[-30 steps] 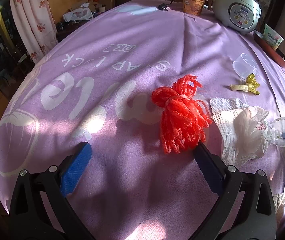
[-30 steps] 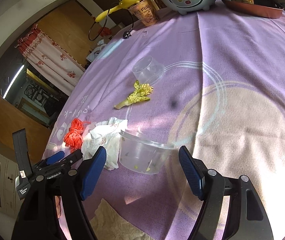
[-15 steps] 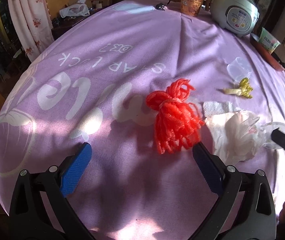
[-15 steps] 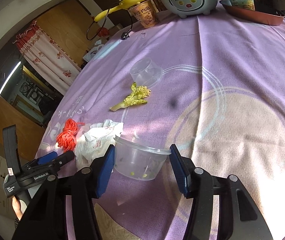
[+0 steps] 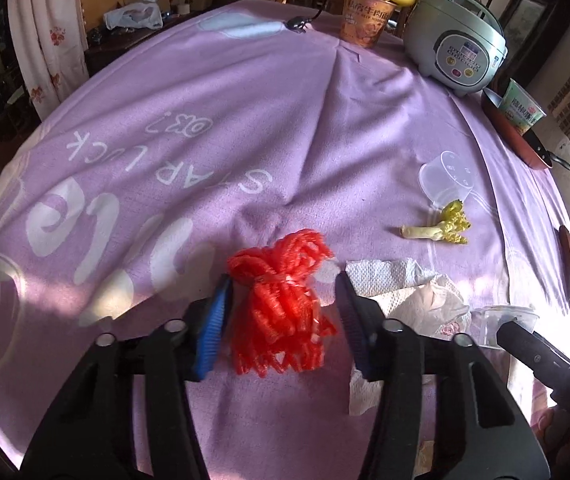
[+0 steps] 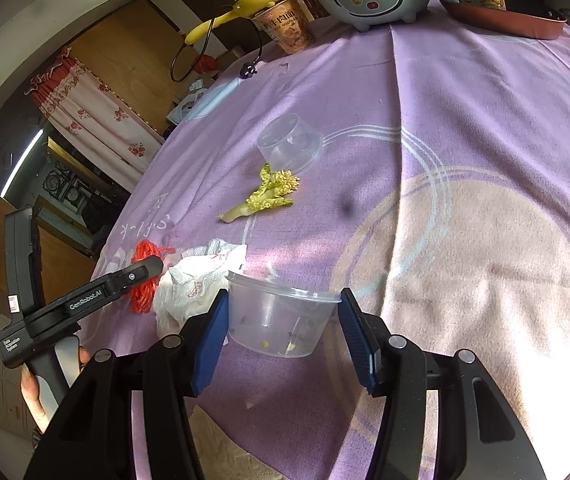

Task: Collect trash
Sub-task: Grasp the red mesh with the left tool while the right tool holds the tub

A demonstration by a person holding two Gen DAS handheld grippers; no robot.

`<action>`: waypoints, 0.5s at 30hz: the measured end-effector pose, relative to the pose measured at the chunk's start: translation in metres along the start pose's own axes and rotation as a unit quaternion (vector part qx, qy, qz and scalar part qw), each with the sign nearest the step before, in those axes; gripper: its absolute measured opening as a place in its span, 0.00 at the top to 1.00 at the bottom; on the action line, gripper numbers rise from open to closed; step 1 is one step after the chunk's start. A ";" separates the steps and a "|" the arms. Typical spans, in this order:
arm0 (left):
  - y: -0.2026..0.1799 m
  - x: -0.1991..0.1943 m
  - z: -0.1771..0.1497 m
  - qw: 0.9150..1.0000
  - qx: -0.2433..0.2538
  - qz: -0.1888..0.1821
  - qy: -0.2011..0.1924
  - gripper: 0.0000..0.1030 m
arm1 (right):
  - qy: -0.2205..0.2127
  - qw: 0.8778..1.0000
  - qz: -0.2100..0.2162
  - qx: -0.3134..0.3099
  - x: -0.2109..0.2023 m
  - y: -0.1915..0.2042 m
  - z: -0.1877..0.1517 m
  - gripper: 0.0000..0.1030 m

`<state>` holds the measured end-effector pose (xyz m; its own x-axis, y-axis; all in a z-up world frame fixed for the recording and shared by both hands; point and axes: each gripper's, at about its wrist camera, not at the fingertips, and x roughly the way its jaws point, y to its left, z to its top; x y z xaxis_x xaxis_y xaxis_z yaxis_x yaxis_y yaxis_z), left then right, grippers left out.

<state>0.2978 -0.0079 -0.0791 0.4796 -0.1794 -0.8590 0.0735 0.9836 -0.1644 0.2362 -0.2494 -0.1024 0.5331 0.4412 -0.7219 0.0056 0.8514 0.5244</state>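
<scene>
We see a matt lilac woven tablecloth [image 5: 285,128] with flat white print, faintly creased. On it the red net bundle [image 5: 281,304] looks like shiny plastic mesh, springy and looped. Beside it the paper towel [image 5: 417,292] is white, embossed and crumpled. The clear cup [image 6: 281,320] is thin glossy plastic, see-through, as is the tipped cup [image 6: 291,142]. The rice cooker [image 5: 457,44] shows smooth, gleaming plastic. The gripper pads [image 6: 211,340] look ribbed blue rubber on matt black plastic.
</scene>
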 end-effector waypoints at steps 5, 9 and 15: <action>0.003 -0.020 -0.010 0.999 -0.001 -0.009 -0.031 0.70 | -0.018 1.000 -0.003 -0.010 -0.008 0.001 -0.001 0.47; 0.000 -0.054 -0.023 0.997 0.017 -0.009 -0.070 0.70 | -0.050 0.998 -0.003 -0.035 -0.022 0.010 -0.002 0.47; 0.017 -0.102 -0.042 0.995 0.014 -0.030 -0.094 0.70 | -0.088 0.995 0.018 -0.046 -0.046 0.016 -0.004 0.47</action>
<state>0.2133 0.0268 -0.0143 0.6286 -0.2340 -0.7417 0.1294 0.9718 -0.1969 0.2081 -0.2545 -0.0628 0.6717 0.4216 -0.6091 -0.0886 0.8621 0.4990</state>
